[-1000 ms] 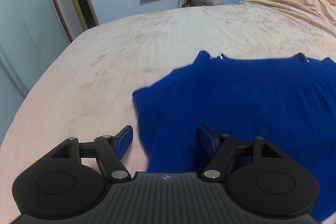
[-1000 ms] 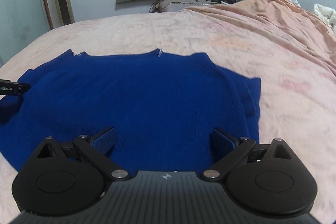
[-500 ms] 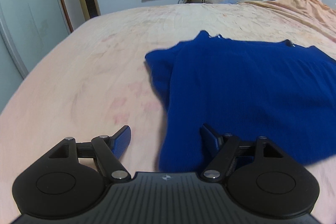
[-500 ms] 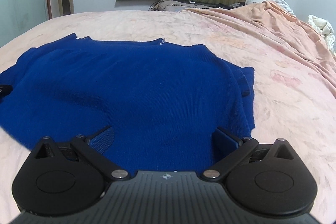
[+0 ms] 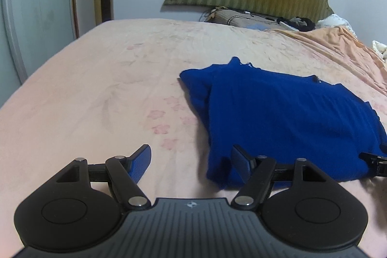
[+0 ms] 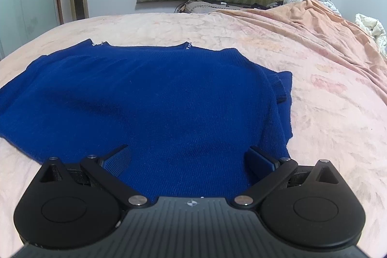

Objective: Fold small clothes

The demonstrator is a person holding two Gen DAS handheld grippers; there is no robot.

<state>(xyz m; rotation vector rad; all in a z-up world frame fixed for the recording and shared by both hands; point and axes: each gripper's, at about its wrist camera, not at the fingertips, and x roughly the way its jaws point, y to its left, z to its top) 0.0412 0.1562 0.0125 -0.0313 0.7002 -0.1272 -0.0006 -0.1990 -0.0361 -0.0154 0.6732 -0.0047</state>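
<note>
Blue sweater (image 6: 150,98) flat under right gripper (image 6: 188,158), perhaps untouched, gripper agape.

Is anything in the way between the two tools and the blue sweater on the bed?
Nothing visible is. The blue sweater lies flat on the pink bedspread. The right tool hangs open right over its near edge, and the left tool is open at its left corner, with only bare bedspread beside it.

Left claw (image 5: 191,162), right claw (image 6: 188,161): black ribbed body, blue pads, silver pivot screws.
</note>
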